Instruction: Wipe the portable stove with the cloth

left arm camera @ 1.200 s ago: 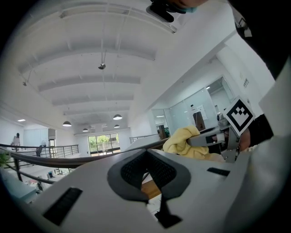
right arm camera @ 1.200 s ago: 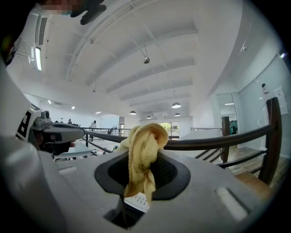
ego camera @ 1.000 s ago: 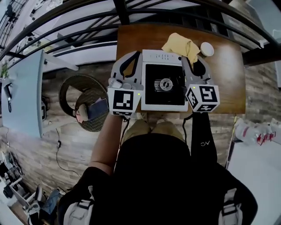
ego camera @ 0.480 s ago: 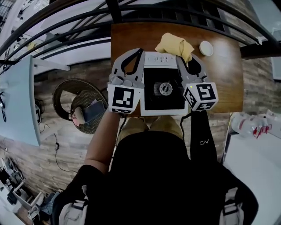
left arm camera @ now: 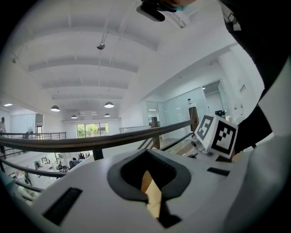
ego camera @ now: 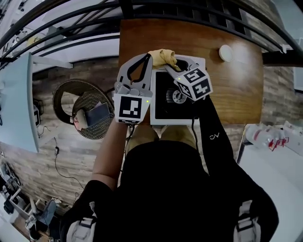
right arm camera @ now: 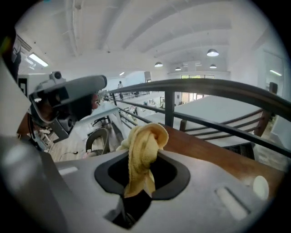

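Cloth (ego camera: 162, 56): yellow terry, bunched, sitting over the far left corner of the stove (ego camera: 175, 118). The right hand-held gripper (ego camera: 169, 64) was clamped on it. In the right gripper view a twisted fold ran down between the closed jaws, with a loose knot of fabric standing free above them. Judged light, soft and limp, so it should fold under pressure and not slide as a flat pad. The hold was on a narrow pinch, so most of the cloth hung unsupported and could drag or roll. A grip nearer the middle of the bunch would likely give a broader wiping face. The left hand-held gripper (ego camera: 146, 57) lay just off the stove's left edge, jaws together and holding nothing; only a sliver of brown wood showed through its slot. The stove looked rigid, with a white casing and a black top plate. It sat at the near edge of the wooden surface (ego camera: 236, 90). Judged light enough to shift when rubbed, so it may need steadying at the left rim. Obstacles: the raised burner (ego camera: 178, 97) at the stove's centre could snag the cloth. The right gripper's marker cube hung directly over it and hid part of the plate in the head view. A small white round object (ego camera: 226, 52) lay right of the stove toward the far side, well apart. A dark railing (ego camera: 189, 14) ran beyond the stove's far side. A wicker seat (ego camera: 71, 94) stood on the floor left of the stove, out of the way.
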The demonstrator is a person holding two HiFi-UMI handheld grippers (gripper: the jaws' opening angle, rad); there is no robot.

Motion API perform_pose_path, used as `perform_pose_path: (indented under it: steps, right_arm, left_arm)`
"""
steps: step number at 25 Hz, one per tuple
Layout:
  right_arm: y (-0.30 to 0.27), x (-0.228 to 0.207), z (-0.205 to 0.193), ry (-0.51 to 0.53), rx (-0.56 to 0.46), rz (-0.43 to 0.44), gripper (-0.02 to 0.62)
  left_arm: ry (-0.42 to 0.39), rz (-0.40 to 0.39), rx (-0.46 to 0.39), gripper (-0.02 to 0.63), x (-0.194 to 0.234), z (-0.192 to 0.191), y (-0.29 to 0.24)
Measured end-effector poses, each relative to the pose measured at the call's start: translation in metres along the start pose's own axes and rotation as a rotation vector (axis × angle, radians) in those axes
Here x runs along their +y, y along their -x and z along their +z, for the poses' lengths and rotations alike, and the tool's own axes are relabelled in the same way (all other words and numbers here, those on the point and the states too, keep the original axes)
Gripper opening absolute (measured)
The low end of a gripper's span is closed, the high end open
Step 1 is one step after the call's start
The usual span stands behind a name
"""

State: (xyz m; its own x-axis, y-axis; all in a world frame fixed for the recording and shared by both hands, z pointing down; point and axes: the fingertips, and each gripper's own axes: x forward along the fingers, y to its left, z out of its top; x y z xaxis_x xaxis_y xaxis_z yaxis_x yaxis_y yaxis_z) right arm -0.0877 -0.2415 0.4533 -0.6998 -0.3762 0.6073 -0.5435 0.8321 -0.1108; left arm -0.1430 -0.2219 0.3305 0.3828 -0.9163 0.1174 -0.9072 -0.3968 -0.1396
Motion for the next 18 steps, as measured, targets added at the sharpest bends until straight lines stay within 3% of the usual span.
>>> perform_pose_path:
  steps: [4,7,11,18]
  right_arm:
    - [-0.029,0.002,-0.023,0.036,0.139,-0.005,0.092]
    - [-0.027,-0.008,-0.037,0.041,0.187,-0.049,0.092]
    - [0.001,-0.047,-0.065,0.016,0.235,-0.166,0.092]
    - [0.083,-0.125,-0.135,-0.123,0.329,-0.399,0.092]
  left_arm:
    - [0.016,0.025,0.03,0.008,0.001,-0.012,0.006]
    - [0.016,0.026,0.038,0.008,-0.003,-0.015,0.006]
    - [0.017,0.016,0.033,0.008,-0.013,-0.013,0.001]
    - [0.038,-0.042,0.026,0.008,-0.045,-0.01,-0.011]
